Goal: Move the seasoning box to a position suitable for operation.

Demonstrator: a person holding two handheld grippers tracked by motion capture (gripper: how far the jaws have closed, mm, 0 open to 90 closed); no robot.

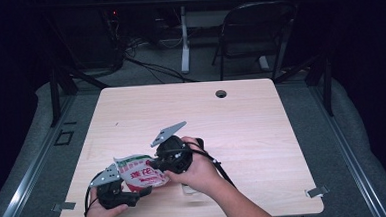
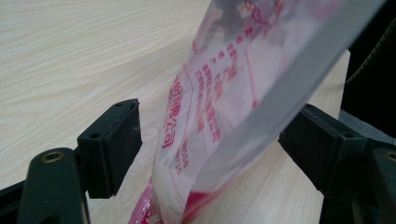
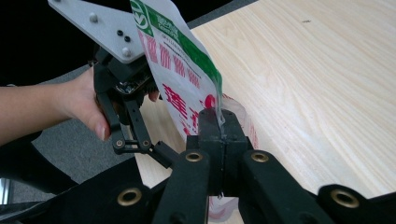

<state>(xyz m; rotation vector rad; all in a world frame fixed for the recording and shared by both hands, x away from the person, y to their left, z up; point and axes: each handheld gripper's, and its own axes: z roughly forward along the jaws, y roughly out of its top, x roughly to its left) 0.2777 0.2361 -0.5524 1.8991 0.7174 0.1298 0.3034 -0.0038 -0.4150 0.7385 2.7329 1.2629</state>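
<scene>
Near-left part of the worktop (image 1: 241, 116): a plastic packet (image 1: 140, 172) with red print and a green band is held up off the wood between the two claws

Right claw (image 3: 219, 126): clenched on the packet's edge, jaws pressed flat together with the film pinched between them. In the high view the right hand (image 1: 196, 168) holds this claw (image 1: 156, 165) tilted toward the left

Left claw (image 2: 210, 149): released. Its jaws stand apart with the packet (image 2: 224, 107) hanging in the gap; the left pad is clear of the film, and the right pad sits just behind the packet's pale sealed edge, contact there hard to tell. The left hand (image 1: 103, 206) sits at the near edge of the worktop

Step in hand, as I judge it: a regrasp or handover, with the right claw carrying the packet while the left one lines up on its lower part

Next move likely calls for the left claw to close squarely on the film, not the slippery sealed strip, while the right keeps its pinch steady so the packet does not swing out of the gap
</scene>
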